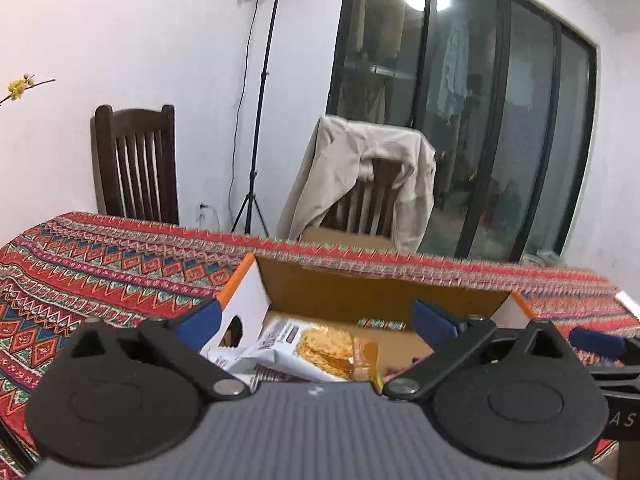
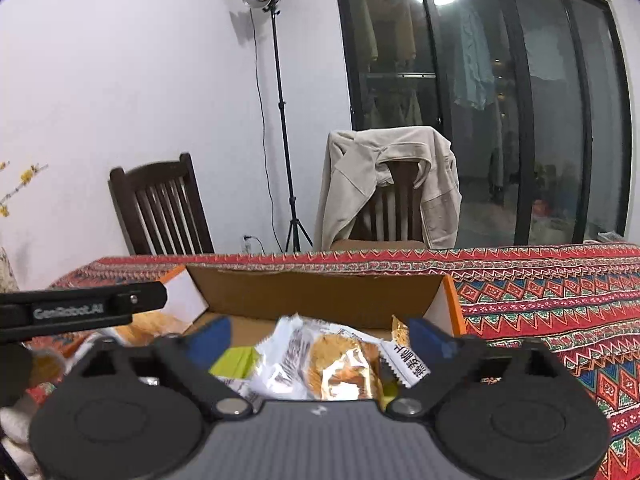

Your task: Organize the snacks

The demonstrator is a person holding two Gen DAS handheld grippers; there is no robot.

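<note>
An open cardboard box (image 1: pixel 380 292) (image 2: pixel 320 296), white and orange outside, stands on the table with several snack packets inside. A white packet with a cracker picture (image 1: pixel 328 350) (image 2: pixel 320 364) lies on top, beside a green packet (image 2: pixel 234 362). My left gripper (image 1: pixel 316 318) hangs open over the box's near side, its blue pads wide apart and touching nothing. My right gripper (image 2: pixel 322 336) is open too, above the cracker packet, which lies between its pads and below them, apart from both. Each gripper shows at the edge of the other's view.
A red patterned cloth (image 1: pixel 100 272) (image 2: pixel 560 304) covers the table. Behind it stand a dark wooden chair (image 1: pixel 136 164), a chair draped with a beige jacket (image 2: pixel 392 184) and a light stand (image 2: pixel 280 120). More packets (image 2: pixel 152 326) lie left of the box.
</note>
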